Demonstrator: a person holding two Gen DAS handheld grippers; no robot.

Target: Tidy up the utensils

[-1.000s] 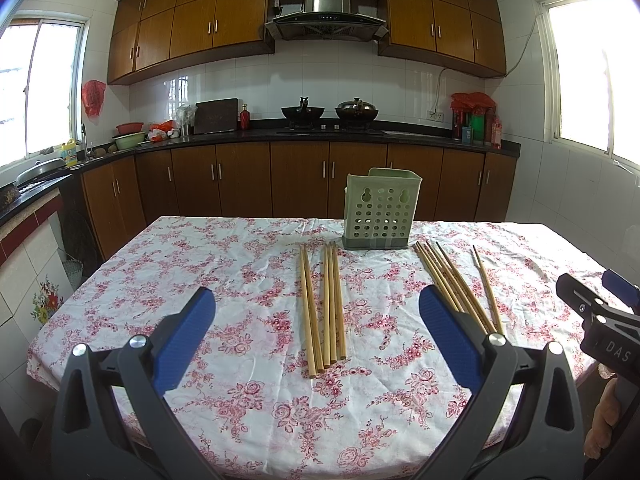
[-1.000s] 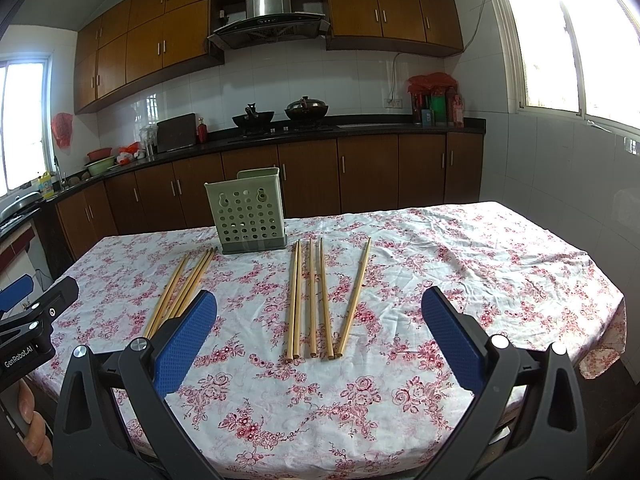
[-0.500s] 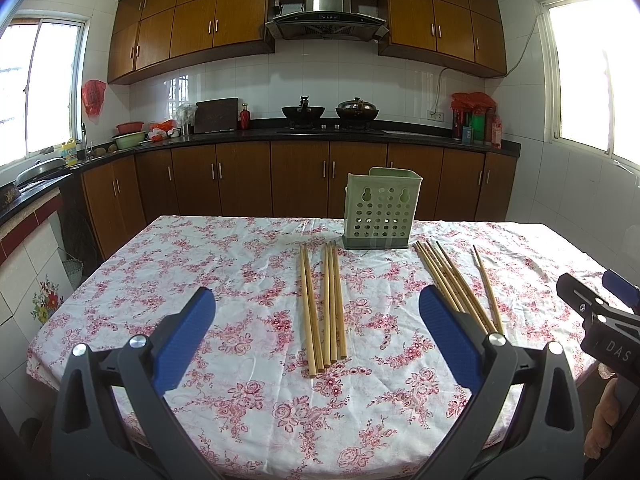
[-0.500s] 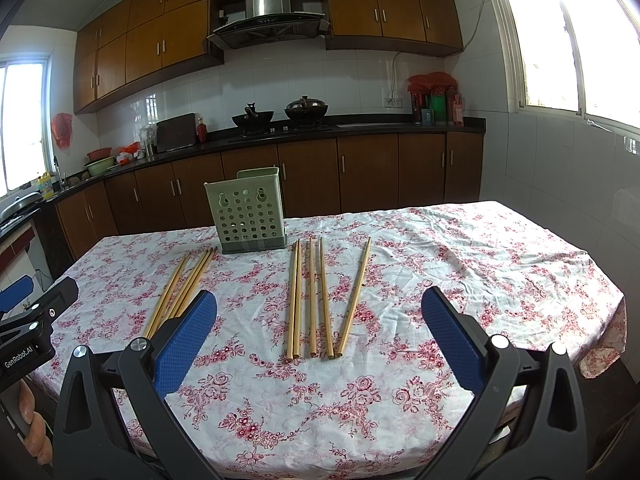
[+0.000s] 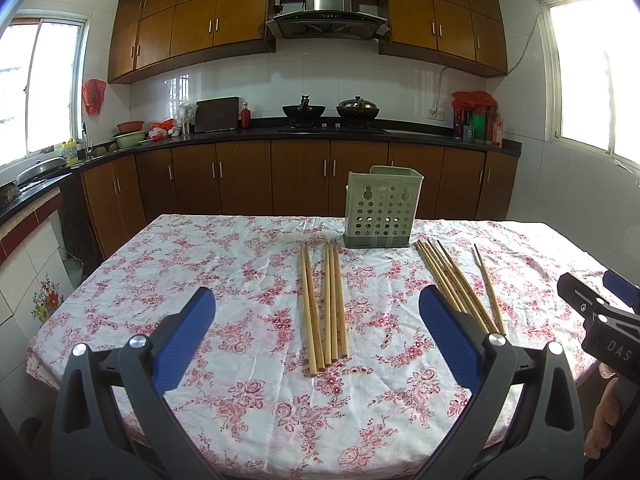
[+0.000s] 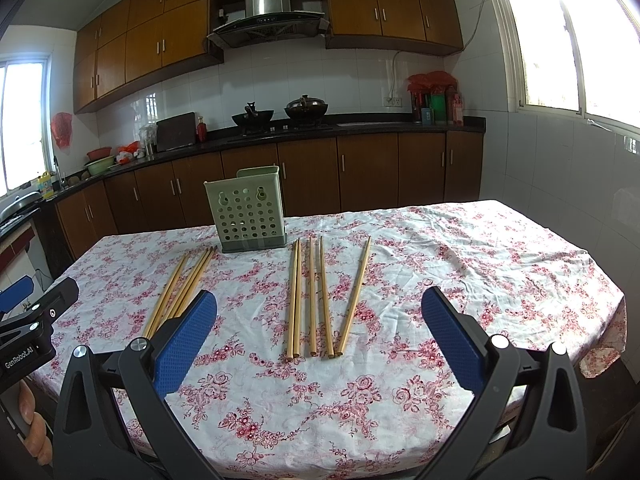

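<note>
Looking across a table spread with a floral tablecloth (image 5: pixel 224 264), I hold both tools low at the near edge. My left gripper (image 5: pixel 316 332) has its blue-padded jaws wide apart and empty, framing the left bundle of chopsticks (image 5: pixel 323 304), which lies flat on the cloth, pointing away from me. Just beyond its far tips stands the green perforated holder (image 5: pixel 380 210), upright and seemingly empty. Further right, my right gripper (image 6: pixel 320 336) is equally wide apart, framing the right group of chopsticks (image 6: pixel 316 296), one stick splayed off to the right. Nothing is lifted yet. I judge it best to drop over one bundle, pinch near mid-length so the sticks stay level, then tip them upright into the holder.
</note>
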